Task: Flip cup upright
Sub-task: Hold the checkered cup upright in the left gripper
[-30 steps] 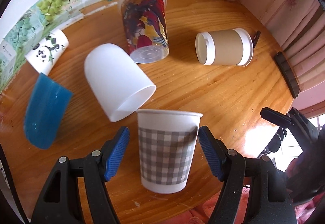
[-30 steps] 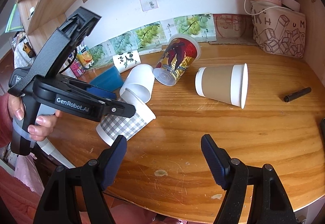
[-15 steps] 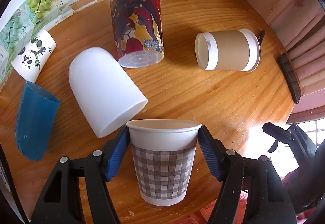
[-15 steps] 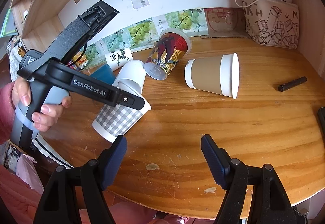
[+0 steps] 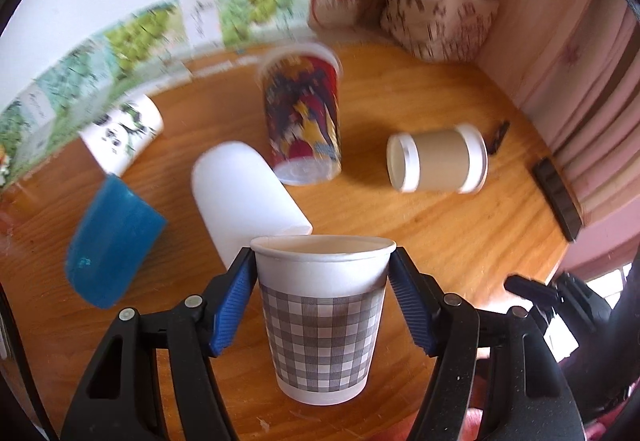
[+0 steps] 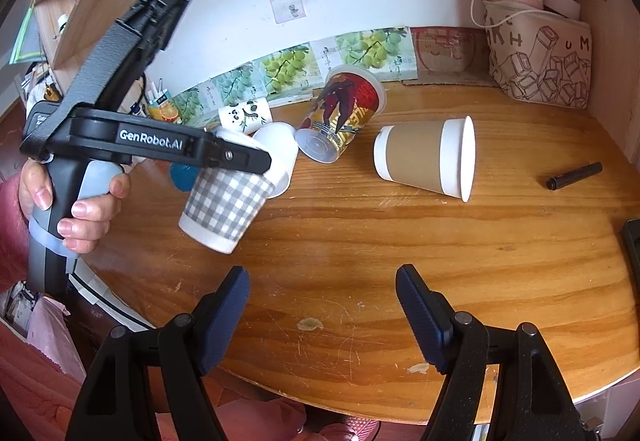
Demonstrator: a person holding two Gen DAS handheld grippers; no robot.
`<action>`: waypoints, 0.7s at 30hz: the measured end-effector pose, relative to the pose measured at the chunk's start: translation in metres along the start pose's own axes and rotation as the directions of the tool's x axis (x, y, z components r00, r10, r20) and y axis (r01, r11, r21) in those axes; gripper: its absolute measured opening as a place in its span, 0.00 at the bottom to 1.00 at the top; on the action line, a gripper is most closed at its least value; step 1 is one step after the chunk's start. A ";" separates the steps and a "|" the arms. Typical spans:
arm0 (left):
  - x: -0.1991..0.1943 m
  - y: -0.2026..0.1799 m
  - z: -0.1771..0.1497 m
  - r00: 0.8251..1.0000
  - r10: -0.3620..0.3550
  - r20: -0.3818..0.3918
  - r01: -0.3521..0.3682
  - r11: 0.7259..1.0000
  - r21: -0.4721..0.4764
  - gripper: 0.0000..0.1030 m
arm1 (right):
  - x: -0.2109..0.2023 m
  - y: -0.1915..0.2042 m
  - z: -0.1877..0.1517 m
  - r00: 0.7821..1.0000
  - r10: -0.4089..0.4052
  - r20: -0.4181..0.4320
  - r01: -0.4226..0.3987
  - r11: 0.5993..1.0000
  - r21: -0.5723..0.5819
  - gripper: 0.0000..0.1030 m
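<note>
While my right gripper (image 6: 322, 315) hangs released at the frame's bottom, my left gripper (image 5: 322, 291) grasps the checked cup (image 5: 322, 317) mid-frame, tilted above the table (image 6: 400, 249).

White lettering reading "GenRobot.AI" runs along the black plastic arm of the left gripper (image 6: 224, 157). Large dark capitals, among them "K H" and "U M", mark the beige printed fabric bag (image 6: 538, 57) at the back of the wooden bench. Print on the red illustrated plastic cup (image 6: 344, 113) is too small to read.
</note>
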State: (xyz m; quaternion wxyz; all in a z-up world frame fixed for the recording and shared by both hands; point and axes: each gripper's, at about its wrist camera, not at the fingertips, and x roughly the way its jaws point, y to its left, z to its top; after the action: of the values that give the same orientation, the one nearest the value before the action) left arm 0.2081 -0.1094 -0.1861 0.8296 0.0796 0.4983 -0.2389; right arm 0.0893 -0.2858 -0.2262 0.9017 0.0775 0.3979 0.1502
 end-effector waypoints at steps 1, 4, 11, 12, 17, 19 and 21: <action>-0.002 0.000 -0.001 1.000 0.008 0.023 -0.008 1.000 -0.003 0.69 | 0.000 0.002 0.000 1.000 -0.002 0.002 0.002 1.000 -0.007 0.74; -0.008 0.000 -0.007 0.994 0.041 0.104 -0.038 0.999 -0.026 0.69 | 0.000 0.007 -0.002 1.000 -0.005 -0.004 0.005 1.000 -0.025 0.74; -0.015 0.002 -0.030 0.948 0.107 0.298 -0.081 0.992 -0.100 0.69 | -0.003 0.020 -0.013 1.000 -0.011 -0.023 0.010 0.998 -0.062 0.74; -0.014 0.003 -0.034 0.943 0.114 0.311 -0.084 0.991 -0.108 0.69 | -0.002 0.021 -0.015 1.000 -0.006 -0.029 0.004 0.998 -0.061 0.74; -0.010 0.010 -0.055 0.921 0.130 0.367 -0.084 0.987 -0.138 0.69 | -0.001 0.022 -0.014 0.999 0.011 -0.042 -0.014 0.998 -0.066 0.74; -0.009 0.011 -0.061 0.916 0.132 0.379 -0.086 0.987 -0.138 0.69 | 0.001 0.022 -0.011 0.999 0.014 -0.035 -0.017 0.997 -0.074 0.74; -0.008 0.012 -0.068 0.913 0.130 0.388 -0.080 0.987 -0.141 0.69 | 0.002 0.020 -0.006 0.999 0.018 -0.029 -0.020 0.997 -0.070 0.74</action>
State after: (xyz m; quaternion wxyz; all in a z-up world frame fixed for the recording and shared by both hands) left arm 0.1570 -0.0715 -0.2141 0.9281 0.0054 0.3291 -0.1742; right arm 0.0818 -0.2657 -0.2269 0.8966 0.0473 0.4044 0.1740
